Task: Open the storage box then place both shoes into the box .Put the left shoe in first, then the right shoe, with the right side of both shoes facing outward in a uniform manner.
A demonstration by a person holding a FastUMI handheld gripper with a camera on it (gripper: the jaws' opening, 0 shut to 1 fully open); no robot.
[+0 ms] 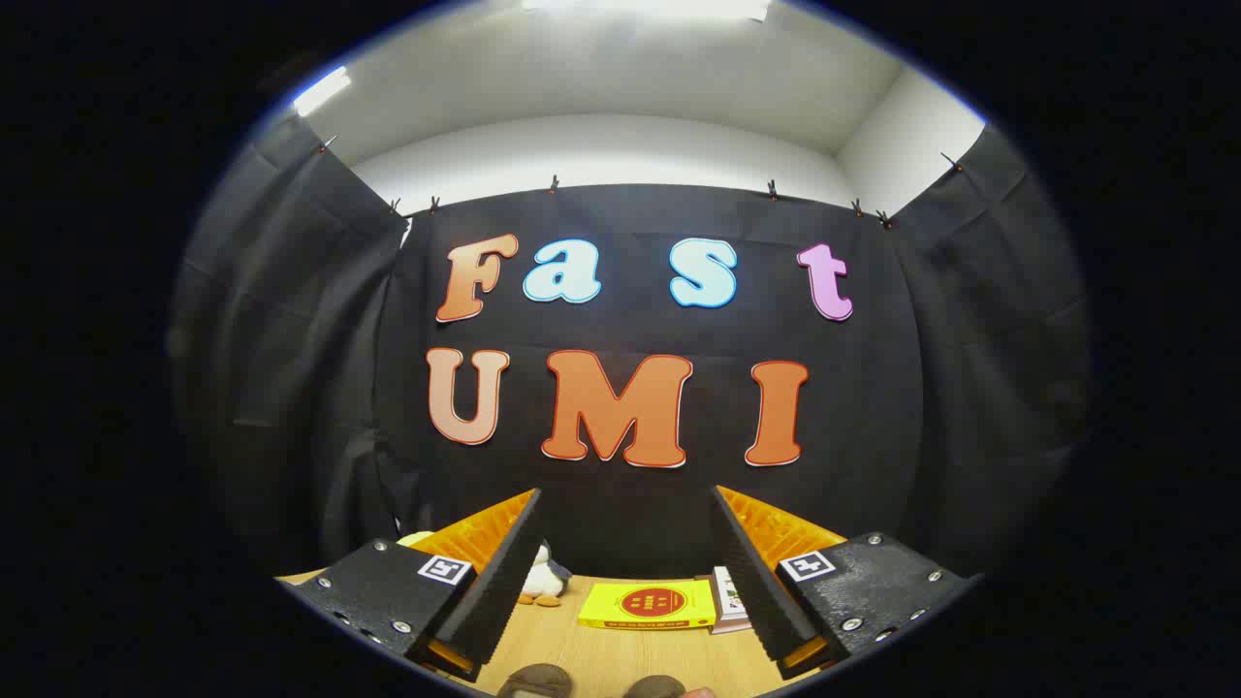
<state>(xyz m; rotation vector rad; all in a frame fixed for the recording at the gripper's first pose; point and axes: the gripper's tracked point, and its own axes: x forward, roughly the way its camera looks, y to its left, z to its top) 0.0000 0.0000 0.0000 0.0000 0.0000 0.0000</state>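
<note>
The claw (625,543) is held released and empty, raised toward the wall; two shoe tips (535,681) are glimpsed at the lower centre of the worktop (553,630), not yet approached.

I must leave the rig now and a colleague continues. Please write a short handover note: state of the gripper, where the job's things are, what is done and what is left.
Gripper: open, fingers wide apart, holding nothing, raised and looking at the booth wall.
Shoes: two brown rounded tips at the near edge of the table, below and between the fingers; they are probably the shoes, but too little shows to be sure.
Box: I cannot point to it from this picture.
Other things: a yellow book lies beyond the fingers, a second book beside it, a white plush toy behind the left finger.
Done: nothing visible.
Left: open the box, put in the left shoe, then the right.
</note>
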